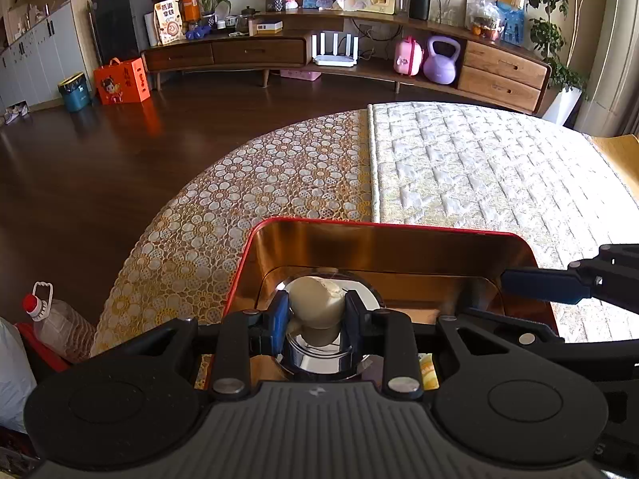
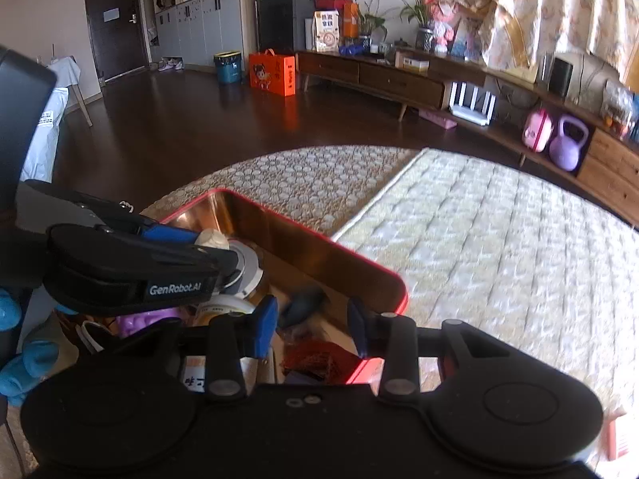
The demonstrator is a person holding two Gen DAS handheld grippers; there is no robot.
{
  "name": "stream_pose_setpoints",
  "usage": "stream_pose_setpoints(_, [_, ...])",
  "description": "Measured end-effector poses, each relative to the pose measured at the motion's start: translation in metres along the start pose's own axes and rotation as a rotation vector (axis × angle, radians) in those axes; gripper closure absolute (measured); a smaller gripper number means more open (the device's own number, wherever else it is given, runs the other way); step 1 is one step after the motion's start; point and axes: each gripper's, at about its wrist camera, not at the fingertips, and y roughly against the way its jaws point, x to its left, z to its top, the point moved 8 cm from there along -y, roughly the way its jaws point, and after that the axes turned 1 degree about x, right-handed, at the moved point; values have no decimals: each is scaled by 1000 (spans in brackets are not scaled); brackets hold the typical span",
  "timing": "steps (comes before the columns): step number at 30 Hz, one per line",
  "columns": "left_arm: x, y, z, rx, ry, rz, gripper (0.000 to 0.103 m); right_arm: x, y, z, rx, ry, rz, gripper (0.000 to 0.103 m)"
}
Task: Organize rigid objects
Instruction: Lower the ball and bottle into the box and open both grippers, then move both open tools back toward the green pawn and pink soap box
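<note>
Left fingers (image 1: 315, 311) clamped on cream shell (image 1: 317, 303) over red tin (image 1: 383, 235); right fingers (image 2: 311, 327) parted, empty. Placing step judged; release needed.

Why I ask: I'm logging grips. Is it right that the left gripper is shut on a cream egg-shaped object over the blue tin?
Not quite: the tin is red-rimmed with a gold inside, not blue. The left wrist view shows the left gripper shut on the cream egg-shaped object.

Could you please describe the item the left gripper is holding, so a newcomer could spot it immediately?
Find the red-rimmed tin box with a golden inside on the patterned table. Over it, the left gripper pinches a cream egg-shaped object above a shiny metal cylinder, the only pale, rounded thing there.
</note>
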Motion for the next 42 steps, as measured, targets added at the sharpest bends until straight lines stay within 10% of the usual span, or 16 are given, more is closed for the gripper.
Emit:
stream_pose_setpoints(21, [-10,31,-10,-13,-4,-33,72,-3,65,-19,-48,-79,83,54])
stream_pose_setpoints(26, [-13,49,-11,-59,-12,-16,32,-2,85,-25,-67,-93,102,51])
stream_pose_setpoints(42, [-44,117,-27,-129,-21,-65,32,-35,161,-67,-121,-163,78,38])
